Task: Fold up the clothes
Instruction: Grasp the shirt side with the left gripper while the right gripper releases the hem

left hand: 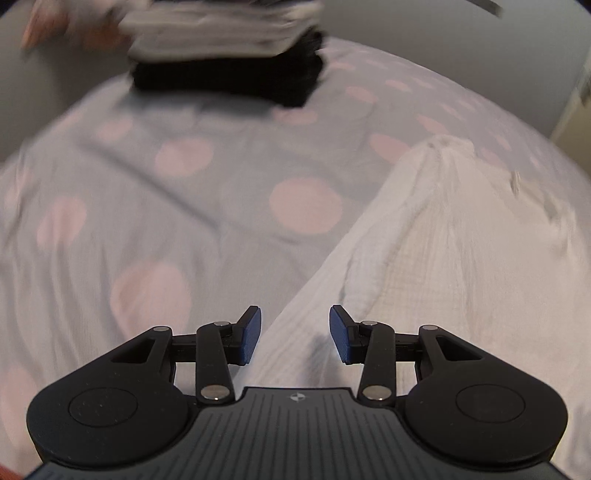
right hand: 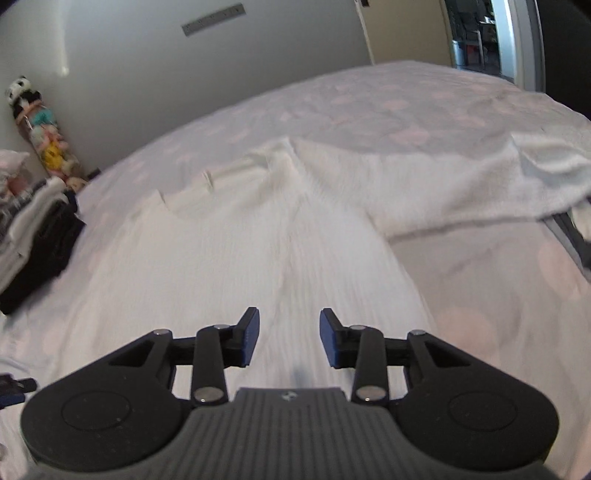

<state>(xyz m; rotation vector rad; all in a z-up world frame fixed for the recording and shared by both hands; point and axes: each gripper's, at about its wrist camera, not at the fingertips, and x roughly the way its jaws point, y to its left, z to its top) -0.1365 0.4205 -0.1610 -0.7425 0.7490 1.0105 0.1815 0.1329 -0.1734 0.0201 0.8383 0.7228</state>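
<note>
While both grippers gape, white garment (right hand: 229,251) lies flat.

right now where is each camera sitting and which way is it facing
Left wrist: sits on the left gripper, looking forward over the polka-dot bedspread toward a stack of folded clothes; its open blue-padded fingers show, above the white garment's edge.
Right wrist: sits on the right gripper, looking along the white garment toward the wall and a doorway; its open fingers show.
Shared: the white garment, bedspread and folded stack.
</note>
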